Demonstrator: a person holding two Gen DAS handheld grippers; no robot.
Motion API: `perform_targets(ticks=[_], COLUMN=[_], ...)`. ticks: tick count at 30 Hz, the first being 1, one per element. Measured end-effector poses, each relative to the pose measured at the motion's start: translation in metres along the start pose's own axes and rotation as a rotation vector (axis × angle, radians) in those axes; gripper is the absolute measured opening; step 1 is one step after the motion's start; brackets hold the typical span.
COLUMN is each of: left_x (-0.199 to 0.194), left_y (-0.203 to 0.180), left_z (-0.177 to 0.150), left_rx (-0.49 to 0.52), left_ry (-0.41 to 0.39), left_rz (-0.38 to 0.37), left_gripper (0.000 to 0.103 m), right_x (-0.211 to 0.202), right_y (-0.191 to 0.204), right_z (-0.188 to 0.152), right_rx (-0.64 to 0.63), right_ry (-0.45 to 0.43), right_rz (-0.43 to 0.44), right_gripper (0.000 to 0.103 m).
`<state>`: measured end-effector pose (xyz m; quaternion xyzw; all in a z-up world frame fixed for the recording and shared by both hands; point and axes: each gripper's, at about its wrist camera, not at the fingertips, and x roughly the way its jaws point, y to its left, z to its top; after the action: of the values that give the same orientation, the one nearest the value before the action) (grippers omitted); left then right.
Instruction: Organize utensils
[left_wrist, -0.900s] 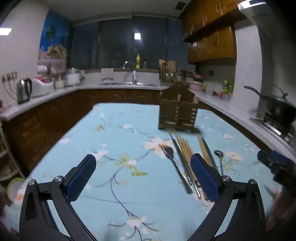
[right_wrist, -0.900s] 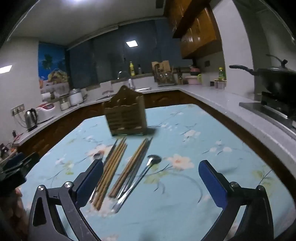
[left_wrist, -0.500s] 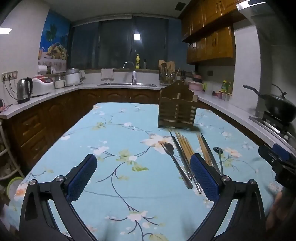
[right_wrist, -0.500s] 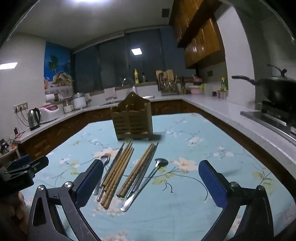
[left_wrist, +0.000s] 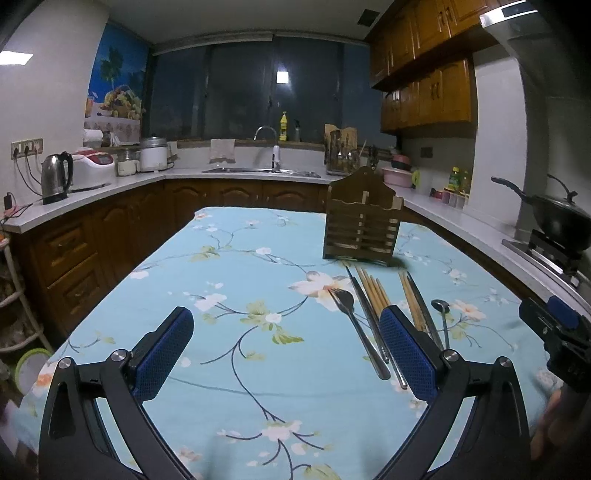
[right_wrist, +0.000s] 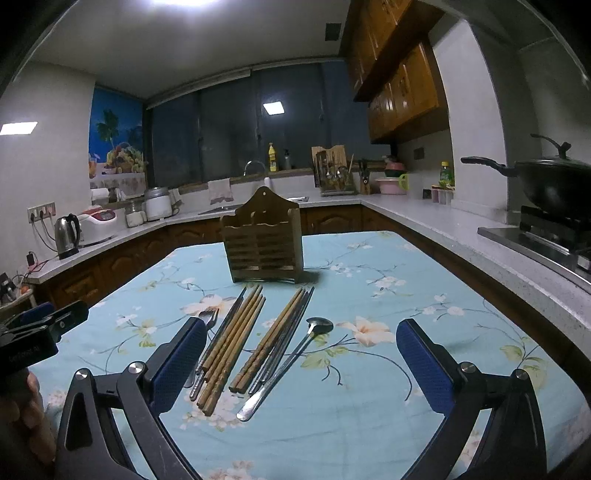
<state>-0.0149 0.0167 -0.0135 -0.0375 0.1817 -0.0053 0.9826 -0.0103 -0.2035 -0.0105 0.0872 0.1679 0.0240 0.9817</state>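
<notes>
A wooden utensil holder (right_wrist: 263, 240) stands upright mid-table; it also shows in the left wrist view (left_wrist: 361, 229). In front of it lie a fork (right_wrist: 207, 325), wooden chopsticks (right_wrist: 232, 343), a second chopstick bundle (right_wrist: 275, 338), metal chopsticks (right_wrist: 288, 341) and a spoon (right_wrist: 295, 360). The same row shows in the left wrist view, with the fork (left_wrist: 356, 326) leftmost and the spoon (left_wrist: 442, 317) rightmost. My right gripper (right_wrist: 301, 360) is open above the near ends of the utensils. My left gripper (left_wrist: 282, 349) is open and empty, left of the row.
The table wears a light-blue floral cloth (right_wrist: 388, 369). Kitchen counters run around it, with a kettle (left_wrist: 55, 177) at the left, a sink (left_wrist: 264, 170) at the back and a black wok (right_wrist: 554, 186) on the stove at the right.
Both grippers have risen and tilted up slightly, so the table and utensils sit lower and closer in view. Both stay open and empty. The utensils have not moved.
</notes>
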Motion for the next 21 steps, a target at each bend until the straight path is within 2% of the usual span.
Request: perform_targets(ticks=[21], left_x=[-0.0047], left_y=[-0.0052], left_z=[0.0026], left_rx=[0.028], left_ry=[-0.020], left_rz=[0.009], left_gripper=[0.103], right_x=[-0.0004], right_y=[0.0006], right_z=[-0.0022], right_rx=[0.001], right_ry=[-0.002], right_rz=[0.014], right_gripper=[0.103])
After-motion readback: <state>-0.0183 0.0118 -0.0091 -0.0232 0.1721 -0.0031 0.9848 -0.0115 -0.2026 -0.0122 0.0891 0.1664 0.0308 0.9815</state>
